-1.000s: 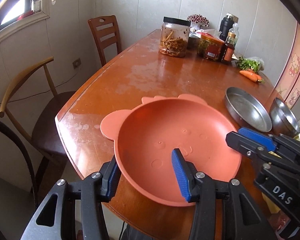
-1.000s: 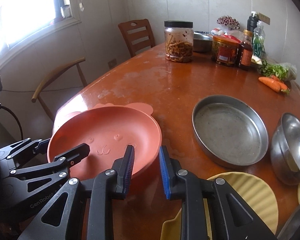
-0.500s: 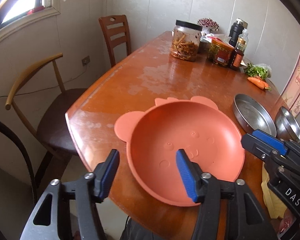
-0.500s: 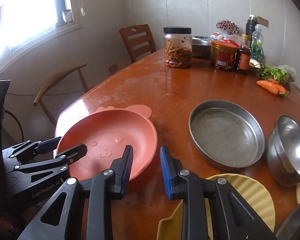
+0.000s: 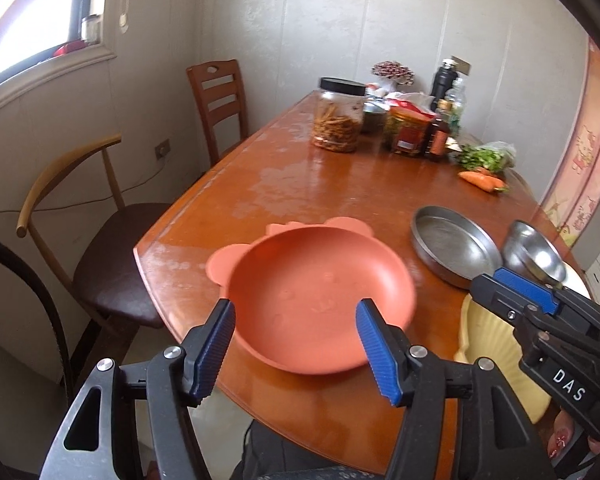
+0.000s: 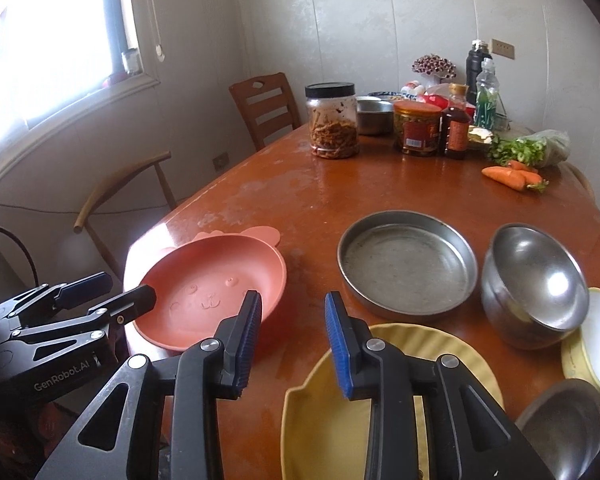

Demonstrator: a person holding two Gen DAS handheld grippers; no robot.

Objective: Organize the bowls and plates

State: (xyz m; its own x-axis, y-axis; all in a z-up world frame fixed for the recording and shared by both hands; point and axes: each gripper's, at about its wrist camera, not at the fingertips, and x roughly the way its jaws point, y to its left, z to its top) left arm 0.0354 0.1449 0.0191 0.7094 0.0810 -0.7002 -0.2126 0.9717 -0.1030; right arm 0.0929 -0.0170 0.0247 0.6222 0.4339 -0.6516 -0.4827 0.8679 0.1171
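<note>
An orange bear-shaped bowl (image 5: 320,296) rests on the near-left corner of the wooden table (image 5: 340,192); it also shows in the right wrist view (image 6: 216,284). My left gripper (image 5: 296,344) is open and empty, raised just in front of the bowl. My right gripper (image 6: 292,340) is open and empty, above the table between the orange bowl and a yellow plate (image 6: 404,364). A round metal pan (image 6: 408,264) and a steel bowl (image 6: 536,280) sit to the right.
A cream bowl (image 6: 596,336) and a grey bowl (image 6: 560,428) lie at the near right. Jars, bottles, greens and carrots (image 6: 512,176) crowd the table's far end. Two chairs (image 5: 100,240) stand left of the table.
My left gripper has let go of the orange bowl's rim, opened wide and pulled back and up. My right gripper's jaws have opened wider. The bowl stays on the table.
</note>
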